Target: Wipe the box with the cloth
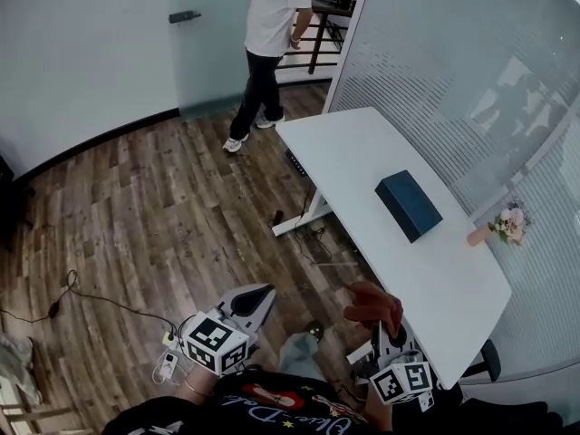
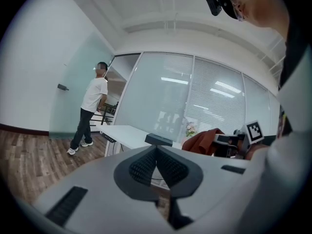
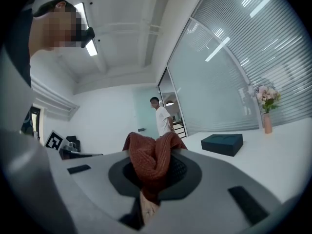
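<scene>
The box lies on the white worktop, well apart from both grippers, towards the side by the glass wall. From the right gripper it is straight ahead and a little to the right. From the left gripper it is ahead and far off to the right, across the person's body. So the right gripper is the nearer one, and it already carries the tool: its jaws are clamped on the rust-red cloth, which bunches up over the fingertips and hangs down between them.

The left gripper's jaws are pressed together with nothing between them, held out over the wooden floor and off the worktop's near edge.

In the head view the box's long axis runs on a diagonal, its far end towards the left and its near end towards the right. Its broad dark top faces up with nothing resting on it. A small vase of flowers stands near the box's right end, close to the worktop's edge.

My judgement is that wiping has not begun. The coming move is a forward reach with the right gripper to bring the cloth down on the top face, then strokes along the diagonal, stopping short of the vase
</scene>
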`<state>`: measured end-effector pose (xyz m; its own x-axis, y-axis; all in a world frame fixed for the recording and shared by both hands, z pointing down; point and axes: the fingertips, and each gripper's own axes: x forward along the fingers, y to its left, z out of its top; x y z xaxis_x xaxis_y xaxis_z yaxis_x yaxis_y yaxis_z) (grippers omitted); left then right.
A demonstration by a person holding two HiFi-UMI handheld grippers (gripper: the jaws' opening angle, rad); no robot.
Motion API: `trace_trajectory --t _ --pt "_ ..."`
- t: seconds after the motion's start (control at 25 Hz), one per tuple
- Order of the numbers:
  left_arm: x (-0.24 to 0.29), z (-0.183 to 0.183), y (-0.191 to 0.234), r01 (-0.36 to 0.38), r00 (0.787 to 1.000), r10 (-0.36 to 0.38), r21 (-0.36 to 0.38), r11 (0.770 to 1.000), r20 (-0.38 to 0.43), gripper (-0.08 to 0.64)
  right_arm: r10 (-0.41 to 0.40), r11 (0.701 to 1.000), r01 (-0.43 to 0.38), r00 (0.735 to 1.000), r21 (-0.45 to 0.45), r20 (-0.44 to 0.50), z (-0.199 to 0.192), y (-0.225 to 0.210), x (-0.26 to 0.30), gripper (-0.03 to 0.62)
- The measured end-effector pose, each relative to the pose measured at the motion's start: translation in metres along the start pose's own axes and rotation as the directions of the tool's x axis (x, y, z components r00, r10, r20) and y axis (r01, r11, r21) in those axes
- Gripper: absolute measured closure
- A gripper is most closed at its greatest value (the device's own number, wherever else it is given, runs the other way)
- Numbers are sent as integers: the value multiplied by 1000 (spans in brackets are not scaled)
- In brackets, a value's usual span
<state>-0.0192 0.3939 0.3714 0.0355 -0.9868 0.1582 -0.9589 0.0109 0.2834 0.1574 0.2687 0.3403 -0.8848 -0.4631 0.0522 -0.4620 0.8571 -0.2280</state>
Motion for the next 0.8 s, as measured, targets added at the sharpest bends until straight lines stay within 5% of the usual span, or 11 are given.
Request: trace_trajectory --t 0.8 --pt "135 44 45 -182 983 182 21 983 14 557 195 977 -194 981 85 -2 20 -110 156 565"
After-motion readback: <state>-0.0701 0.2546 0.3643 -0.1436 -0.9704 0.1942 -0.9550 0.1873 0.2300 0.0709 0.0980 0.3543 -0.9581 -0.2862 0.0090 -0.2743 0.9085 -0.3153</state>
